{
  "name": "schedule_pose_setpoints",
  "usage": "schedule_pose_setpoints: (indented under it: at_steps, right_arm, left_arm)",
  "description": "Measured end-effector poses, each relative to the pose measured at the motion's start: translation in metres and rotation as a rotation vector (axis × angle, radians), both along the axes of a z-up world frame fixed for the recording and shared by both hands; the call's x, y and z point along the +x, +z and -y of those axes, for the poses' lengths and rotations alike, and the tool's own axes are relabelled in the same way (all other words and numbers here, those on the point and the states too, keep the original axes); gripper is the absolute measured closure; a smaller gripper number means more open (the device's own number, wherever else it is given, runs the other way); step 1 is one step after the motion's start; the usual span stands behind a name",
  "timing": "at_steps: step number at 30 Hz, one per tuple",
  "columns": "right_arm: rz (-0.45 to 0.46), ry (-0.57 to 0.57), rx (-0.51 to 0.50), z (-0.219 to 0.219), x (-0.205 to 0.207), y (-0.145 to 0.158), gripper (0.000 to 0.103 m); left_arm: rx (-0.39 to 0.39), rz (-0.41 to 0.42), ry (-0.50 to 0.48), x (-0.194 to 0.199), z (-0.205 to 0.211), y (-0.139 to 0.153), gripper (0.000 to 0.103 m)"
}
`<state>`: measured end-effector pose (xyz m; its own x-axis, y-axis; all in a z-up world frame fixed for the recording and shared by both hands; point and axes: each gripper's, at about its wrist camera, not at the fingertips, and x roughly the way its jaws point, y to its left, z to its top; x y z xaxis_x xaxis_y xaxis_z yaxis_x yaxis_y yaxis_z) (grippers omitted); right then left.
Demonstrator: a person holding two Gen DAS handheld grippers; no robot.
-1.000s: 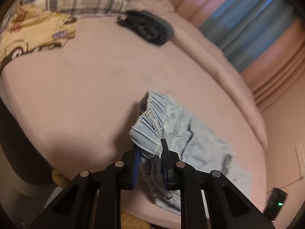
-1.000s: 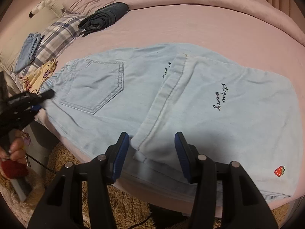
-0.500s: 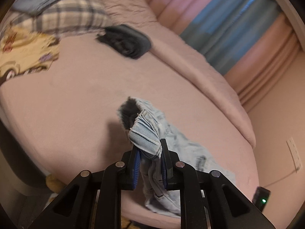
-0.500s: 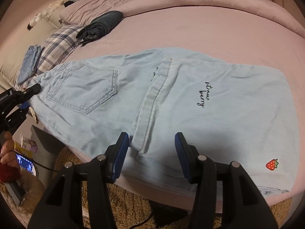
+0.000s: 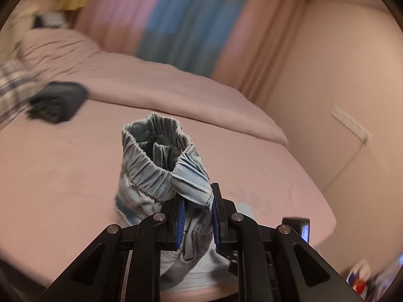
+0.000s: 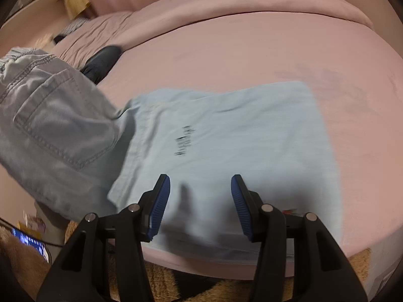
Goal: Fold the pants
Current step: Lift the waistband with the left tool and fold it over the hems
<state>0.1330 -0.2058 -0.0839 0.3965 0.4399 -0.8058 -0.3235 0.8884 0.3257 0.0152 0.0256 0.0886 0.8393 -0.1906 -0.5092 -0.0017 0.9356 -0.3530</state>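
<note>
- The left gripper (image 5: 196, 214) is clamped on the elastic waistband of the light-blue denim pants (image 6: 226, 136), as it was 1 second ago; what has changed is height: the waist end, which lay flat on the pink bed (image 6: 252, 50), now hangs lifted in the air.
- In the right wrist view, the back pocket (image 6: 63, 125) panel has risen off the mattress and tilts up at the left, while the folded leg section with the black lettering (image 6: 183, 142) lies flat near the bed's front edge.
- The right gripper (image 6: 200, 206) hovers just above that flat section, jaws about half open with nothing between them; it has shifted across the cloth, since the seam it straddled before now lies to its left.
- Judgement: the waist end is probably being carried over the legs for the next fold, so the task is mid-way; the free gripper could pin the lower layer.
- A dark folded garment (image 5: 56, 100) sits well apart, farther up the bed.
</note>
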Motion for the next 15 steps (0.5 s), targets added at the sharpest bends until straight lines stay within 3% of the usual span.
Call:
schedule_pose_setpoints:
  at_steps: [7,11,15]
  right_arm:
    - [-0.002,-0.163,0.037,0.072,0.007,0.002,0.053]
    - [-0.008,-0.226,0.027,0.094,0.006,0.0,0.051]
    - [-0.025,-0.279,0.019,0.112,0.005,-0.005,0.051]
  left_arm:
    - [0.081,-0.076,-0.191,0.046,0.075,-0.029,0.088]
    - [0.134,-0.183,-0.299,0.077,0.118,-0.07,0.088]
    - [0.119,-0.3,-0.349,0.101,0.134,-0.111,0.087]
